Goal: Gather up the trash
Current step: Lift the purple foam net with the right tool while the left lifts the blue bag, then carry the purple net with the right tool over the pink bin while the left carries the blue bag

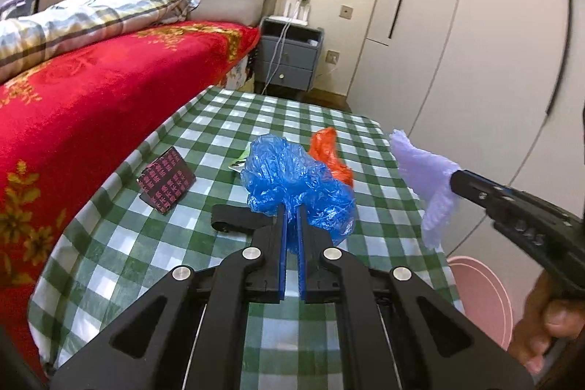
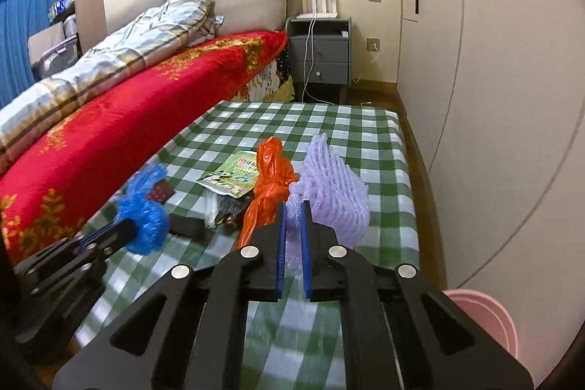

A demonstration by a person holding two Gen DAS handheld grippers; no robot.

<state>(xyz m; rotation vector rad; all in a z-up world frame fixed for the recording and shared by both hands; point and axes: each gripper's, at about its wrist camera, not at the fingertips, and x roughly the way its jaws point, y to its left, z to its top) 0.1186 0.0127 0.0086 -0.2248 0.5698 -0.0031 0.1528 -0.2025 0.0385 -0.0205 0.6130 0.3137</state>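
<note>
We are pinching a crumpled blue plastic bag [image 1: 292,185] in our left tongs [image 1: 291,211] and a pale purple foam net [image 2: 329,192] in our right tongs [image 2: 293,207], both above the green-checked desk [image 1: 226,119]. An orange bag [image 2: 270,178] is lying there; a pink bin [image 2: 486,317] is sitting beside the desk.

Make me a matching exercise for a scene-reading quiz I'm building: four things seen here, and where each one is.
Things:
1. blue bag
2. purple foam net
3. orange bag
4. pink bin

Places:
A. lying on the checked cloth
B. beside the table, lower down
C. in the left gripper
D. in the right gripper

Pairs: 1-C, 2-D, 3-A, 4-B
</note>
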